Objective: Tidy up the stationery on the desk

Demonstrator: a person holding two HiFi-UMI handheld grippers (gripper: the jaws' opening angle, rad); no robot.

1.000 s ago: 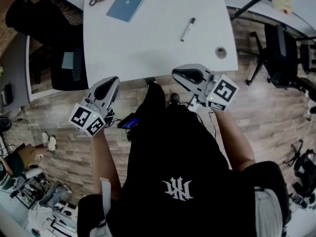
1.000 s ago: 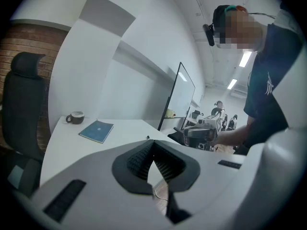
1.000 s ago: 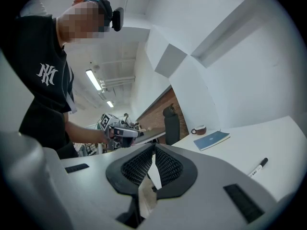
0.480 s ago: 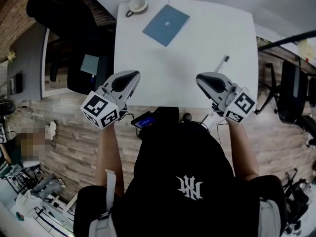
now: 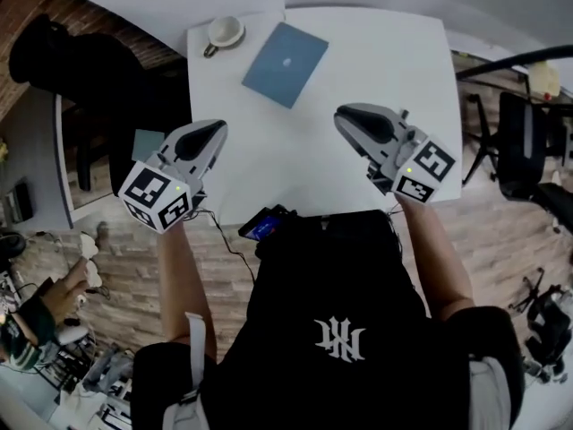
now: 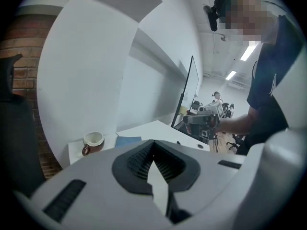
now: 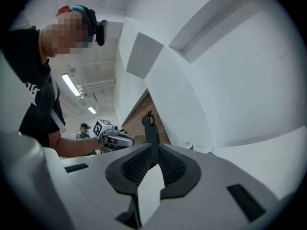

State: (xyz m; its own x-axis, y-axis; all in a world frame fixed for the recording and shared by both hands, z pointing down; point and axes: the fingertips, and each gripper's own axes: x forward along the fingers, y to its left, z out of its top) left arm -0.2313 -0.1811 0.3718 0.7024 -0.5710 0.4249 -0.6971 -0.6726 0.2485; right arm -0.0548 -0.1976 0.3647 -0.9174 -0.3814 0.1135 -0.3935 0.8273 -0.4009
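**Lined up at the counter, nothing in hand yet**

I've got both grippers over the near edge of the white counter [image 5: 376, 52]. The left gripper [image 5: 215, 131] is clenched tight with nothing between its jaws. The right gripper [image 5: 345, 119] is the same, jaws together and empty.

The stationery sits ahead of me. The blue notebook [image 5: 285, 64] lies flat on the far side, left of centre. A cup [image 5: 224, 32] stands in the far left corner beside it, not touching. What looks like a pen [image 5: 404, 113] peeks out from behind my right gripper, and the rest of it is hidden.

As I read it, this step is the reach-in. I want the jaws spread before I descend, not after. For the pen, I'd set the jaws across the barrel. The notebook lies flat, so I'd expect to catch it by an edge, keeping clear of that cup.
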